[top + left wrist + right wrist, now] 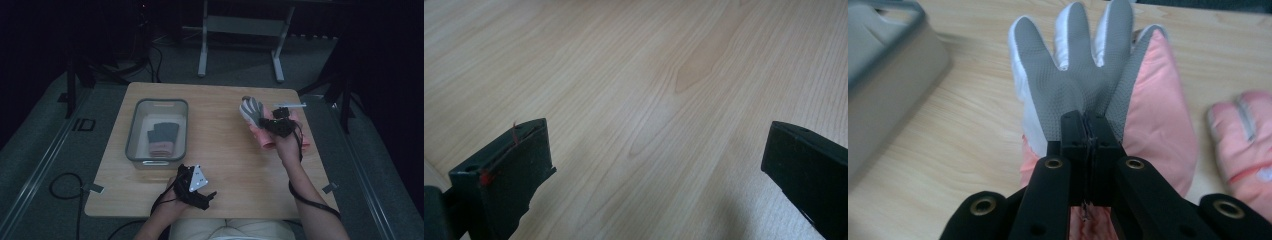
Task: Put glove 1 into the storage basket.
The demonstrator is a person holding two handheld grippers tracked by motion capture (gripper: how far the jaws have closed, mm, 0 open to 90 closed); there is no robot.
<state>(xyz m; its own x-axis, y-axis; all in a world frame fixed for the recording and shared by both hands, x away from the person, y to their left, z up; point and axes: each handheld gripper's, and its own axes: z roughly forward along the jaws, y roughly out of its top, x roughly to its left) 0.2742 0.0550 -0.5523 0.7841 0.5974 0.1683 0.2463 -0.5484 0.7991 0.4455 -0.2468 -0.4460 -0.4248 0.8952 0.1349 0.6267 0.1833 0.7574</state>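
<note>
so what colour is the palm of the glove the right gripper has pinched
Grey with a fine dotted texture, on a pink-and-white padded glove; the right gripper view shows it best, with the right gripper shut on it.

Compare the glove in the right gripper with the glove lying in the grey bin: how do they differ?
The held glove is pinched in the shut right gripper, its fingers spread; the bin glove lies flat and untouched inside the grey bin. The held glove is over the table's right side; the bin glove sits on the left. Both show a grey palm and a pink cuff.

Padded cloth glove (1088, 75), dotted grey palm; matt wood table (649, 75).
</note>
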